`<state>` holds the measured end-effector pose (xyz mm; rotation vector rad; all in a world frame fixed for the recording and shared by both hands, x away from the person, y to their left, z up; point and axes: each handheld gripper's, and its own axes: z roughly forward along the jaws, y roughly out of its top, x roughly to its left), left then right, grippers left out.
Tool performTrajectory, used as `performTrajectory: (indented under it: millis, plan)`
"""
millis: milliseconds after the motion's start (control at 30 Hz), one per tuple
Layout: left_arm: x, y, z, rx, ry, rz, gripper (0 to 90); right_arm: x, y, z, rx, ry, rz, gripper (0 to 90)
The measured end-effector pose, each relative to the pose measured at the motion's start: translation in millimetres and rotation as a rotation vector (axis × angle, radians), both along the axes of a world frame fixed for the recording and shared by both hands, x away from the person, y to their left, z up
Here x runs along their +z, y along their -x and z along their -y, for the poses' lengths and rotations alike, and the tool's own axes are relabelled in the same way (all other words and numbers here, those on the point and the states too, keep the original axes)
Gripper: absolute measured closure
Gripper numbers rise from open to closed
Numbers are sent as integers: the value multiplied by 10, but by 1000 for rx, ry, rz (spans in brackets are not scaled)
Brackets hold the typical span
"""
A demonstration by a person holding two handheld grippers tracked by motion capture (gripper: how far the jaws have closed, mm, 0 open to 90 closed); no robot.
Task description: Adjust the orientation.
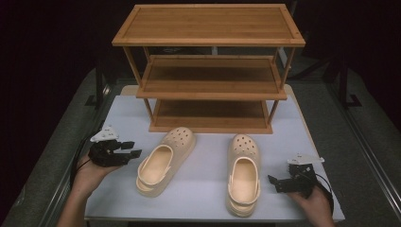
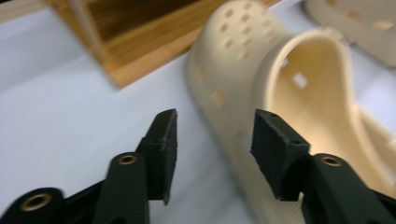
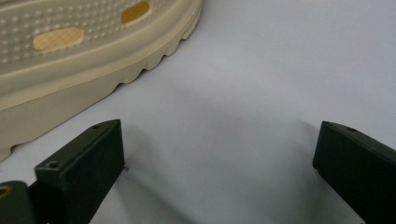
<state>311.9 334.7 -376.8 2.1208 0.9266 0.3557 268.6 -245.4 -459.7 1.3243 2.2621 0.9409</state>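
1. High view: your left gripper (image 1: pixel 124 150) sits at 9 o'clock of the left shoe (image 1: pixel 164 161), just beside its rim, jaws apart and holding nothing. The right shoe (image 1: pixel 243 173) lies near the table's (image 1: pixel 198 201) front edge, with your right gripper (image 1: pixel 279 185) at its 3 o'clock. The rack (image 1: pixel 210 66) stands behind at 12 o'clock.
2. Left gripper view: the shoe (image 2: pixel 261 79) wall lies ahead at 1 o'clock. Slide forward so 1 pad goes inside the opening and 1 outside, then squeeze squarely.
3. Right gripper view: jaws wide apart over bare table, the shoe's sole (image 3: pixel 70 60) at 10 o'clock. Hold it there.
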Motion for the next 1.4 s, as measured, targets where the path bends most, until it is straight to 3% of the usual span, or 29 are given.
performTrajectory:
  millis: [267,433,567,667,1167,1267,1400]
  plan:
    - [-345,159,-342,111,-43,6,357,0,0,0,0,0,0,14]
    - [-550,240,-403,137,-99,-11,213,1,1,-1,-1,1,-1,14]
    - [-655,216,-387,158,-142,-23,107,2,1,-2,-2,0,-2,14]
    - [-718,199,-414,182,-111,-28,21,3,0,-3,-2,2,-3,14]
    - [-729,203,-419,182,-105,-26,12,15,-5,4,-2,-6,-11,15]
    - [-730,205,-420,182,-106,-24,13,59,3,-5,-9,-17,-44,18]
    - [-730,204,-422,182,-103,-25,12,196,44,-17,-9,-31,-38,64]
